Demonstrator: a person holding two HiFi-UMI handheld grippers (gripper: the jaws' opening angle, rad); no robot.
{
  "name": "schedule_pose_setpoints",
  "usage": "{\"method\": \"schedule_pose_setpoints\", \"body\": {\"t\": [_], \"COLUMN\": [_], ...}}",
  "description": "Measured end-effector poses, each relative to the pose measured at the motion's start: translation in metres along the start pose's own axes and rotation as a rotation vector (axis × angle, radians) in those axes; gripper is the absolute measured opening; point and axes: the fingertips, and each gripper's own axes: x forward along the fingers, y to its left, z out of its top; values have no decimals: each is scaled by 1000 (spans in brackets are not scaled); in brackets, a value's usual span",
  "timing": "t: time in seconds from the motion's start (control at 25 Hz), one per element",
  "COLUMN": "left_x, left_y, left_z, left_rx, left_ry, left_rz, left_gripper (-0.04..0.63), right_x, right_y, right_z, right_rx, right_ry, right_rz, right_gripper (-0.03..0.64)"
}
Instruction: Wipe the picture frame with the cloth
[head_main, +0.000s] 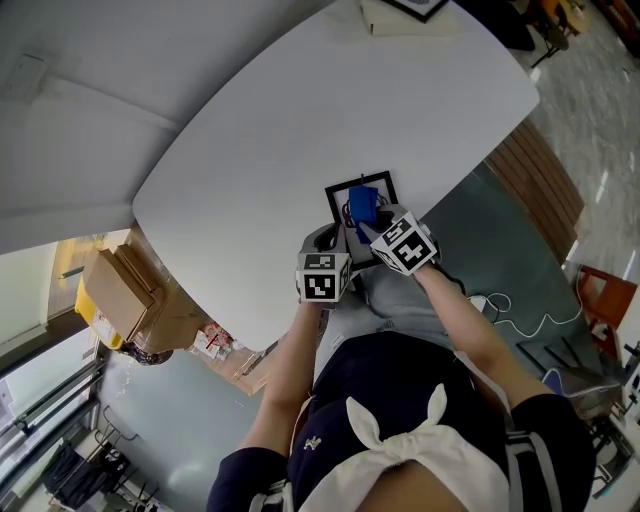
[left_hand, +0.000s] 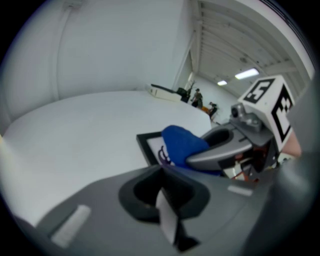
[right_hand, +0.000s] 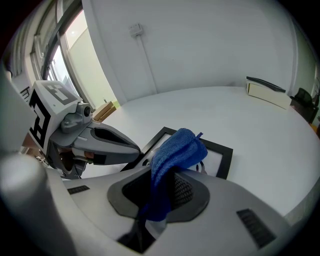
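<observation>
A black picture frame (head_main: 339, 203) with a white print lies flat near the table's front edge. Over its middle hangs a bunched blue cloth (head_main: 361, 203), and my right gripper (head_main: 373, 226) is shut on that cloth. In the right gripper view the cloth (right_hand: 176, 154) rises out of the jaws and covers part of the frame (right_hand: 221, 156). My left gripper (head_main: 325, 239) is shut, its tip by the frame's near left edge. In the left gripper view the frame's corner (left_hand: 146, 142) and the cloth (left_hand: 180, 142) lie just past its jaws (left_hand: 162, 189).
The white table (head_main: 300, 110) curves away on all sides and its front edge is right by my body. A flat boxed item (head_main: 400, 12) lies at the far end. Cardboard boxes (head_main: 112, 290) stand on the floor to the left, a white cable (head_main: 505, 305) to the right.
</observation>
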Motion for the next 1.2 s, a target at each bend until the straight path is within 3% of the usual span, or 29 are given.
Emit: {"method": "schedule_pose_setpoints", "body": {"t": [1.2], "left_x": [0], "left_y": [1], "left_z": [-1], "left_rx": [-10], "left_ry": [-1], "left_rz": [-13], "left_gripper": [3], "right_x": [16], "right_y": [21], "right_z": [14], "right_rx": [-24], "right_ry": [-14], "right_rz": [58], "right_gripper": [66]}}
